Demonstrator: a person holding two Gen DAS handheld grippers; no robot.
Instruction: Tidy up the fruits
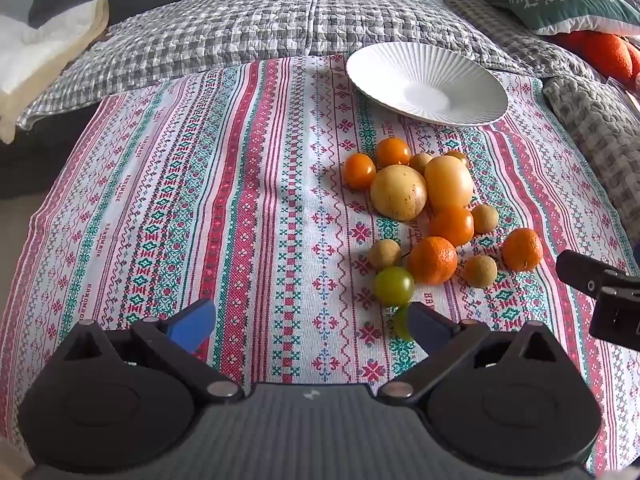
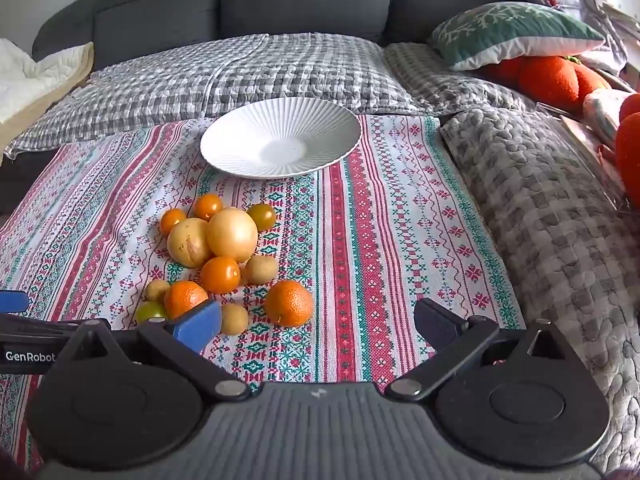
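Note:
A cluster of several fruits lies on the patterned cloth: two large yellow fruits [image 1: 398, 192] [image 2: 232, 235], mandarins [image 1: 433, 260] [image 2: 289, 303], small orange tomatoes [image 1: 359, 171], brown longans [image 1: 480, 271] and a green tomato [image 1: 393, 285]. Beyond them sits an empty white ribbed plate [image 1: 426, 84] [image 2: 280, 137]. My left gripper [image 1: 310, 326] hovers open over bare cloth, left of and nearer than the fruits, its right finger partly hiding a green fruit. My right gripper [image 2: 318, 326] is open too, nothing between its fingers; the nearest mandarin lies just ahead of the gap.
The cloth [image 2: 380, 240] covers a low surface in front of a grey sofa [image 2: 240, 4] with checked quilts [image 2: 240, 76]. A green cushion [image 2: 516, 32] and orange plush items [image 2: 552, 76] lie at the right. A white blanket [image 1: 36, 52] is at the far left.

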